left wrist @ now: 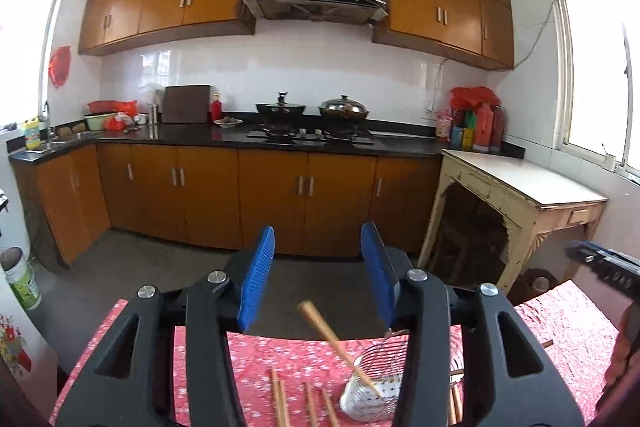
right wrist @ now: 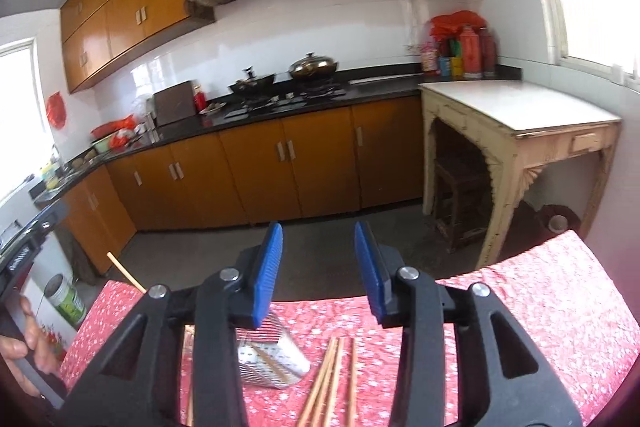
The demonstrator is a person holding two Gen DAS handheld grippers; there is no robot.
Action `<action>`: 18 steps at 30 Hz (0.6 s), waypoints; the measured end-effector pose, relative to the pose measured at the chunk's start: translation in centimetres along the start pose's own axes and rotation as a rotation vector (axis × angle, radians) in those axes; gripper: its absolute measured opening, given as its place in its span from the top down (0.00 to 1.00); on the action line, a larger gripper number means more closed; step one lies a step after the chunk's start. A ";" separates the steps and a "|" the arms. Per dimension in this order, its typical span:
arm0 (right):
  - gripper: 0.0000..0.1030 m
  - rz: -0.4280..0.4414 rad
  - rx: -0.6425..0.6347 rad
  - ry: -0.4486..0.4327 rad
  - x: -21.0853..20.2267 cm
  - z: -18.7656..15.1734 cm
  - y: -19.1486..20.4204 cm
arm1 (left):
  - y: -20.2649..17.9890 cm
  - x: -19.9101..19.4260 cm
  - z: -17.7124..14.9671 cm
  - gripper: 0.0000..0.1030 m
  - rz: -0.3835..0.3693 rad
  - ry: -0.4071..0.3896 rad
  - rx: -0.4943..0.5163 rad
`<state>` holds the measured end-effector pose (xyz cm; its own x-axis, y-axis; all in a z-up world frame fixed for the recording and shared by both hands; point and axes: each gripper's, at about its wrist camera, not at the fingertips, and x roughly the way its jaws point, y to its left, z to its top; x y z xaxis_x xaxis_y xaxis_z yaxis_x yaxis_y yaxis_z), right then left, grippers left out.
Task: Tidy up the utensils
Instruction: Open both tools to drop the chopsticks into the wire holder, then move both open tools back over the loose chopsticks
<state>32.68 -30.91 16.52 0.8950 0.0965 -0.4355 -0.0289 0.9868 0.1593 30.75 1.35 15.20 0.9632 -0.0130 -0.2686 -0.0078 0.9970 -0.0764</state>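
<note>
A metal wire utensil holder (left wrist: pixel 370 393) stands on the red floral tablecloth (left wrist: pixel 280 355), with one wooden chopstick (left wrist: pixel 332 337) leaning in it. Several loose chopsticks (left wrist: pixel 280 405) lie on the cloth to its left. In the right wrist view the holder (right wrist: pixel 272 361) sits left of several chopsticks (right wrist: pixel 328 379) on the cloth. My left gripper (left wrist: pixel 318 277) is open and empty, raised above the holder. My right gripper (right wrist: pixel 319 269) is open and empty, raised above the chopsticks. The right gripper's body shows at the left wrist view's right edge (left wrist: pixel 608 267).
Beyond the table's far edge is bare floor, then orange kitchen cabinets (left wrist: pixel 272 187) with a black counter and stove. A cream side table (left wrist: pixel 520 195) stands at the right. A paint bucket (left wrist: pixel 22 279) stands at the left.
</note>
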 end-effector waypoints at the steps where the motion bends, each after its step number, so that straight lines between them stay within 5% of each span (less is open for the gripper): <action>1: 0.63 -0.018 0.003 -0.002 -0.5 -0.3 -0.7 | 0.7 -0.6 -0.1 0.56 0.008 -0.001 -0.004; 6: 0.63 -0.115 0.005 0.050 -1.3 -3.6 -4.0 | 4.3 -3.2 -2.5 0.55 0.057 0.031 -0.026; 10: 0.63 -0.140 0.016 0.149 -0.7 -9.2 -6.2 | 6.4 -4.3 -7.1 0.55 0.089 0.111 -0.014; 18: 0.73 -0.032 -0.048 0.384 1.3 -21.4 -4.5 | 7.4 -4.4 -18.0 0.54 0.047 0.331 0.002</action>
<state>24.46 -32.43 -3.75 0.6643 0.0985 -0.7410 -0.0331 0.9942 0.1025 21.59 7.46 -1.45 0.8223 0.0091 -0.5690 -0.0487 0.9973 -0.0545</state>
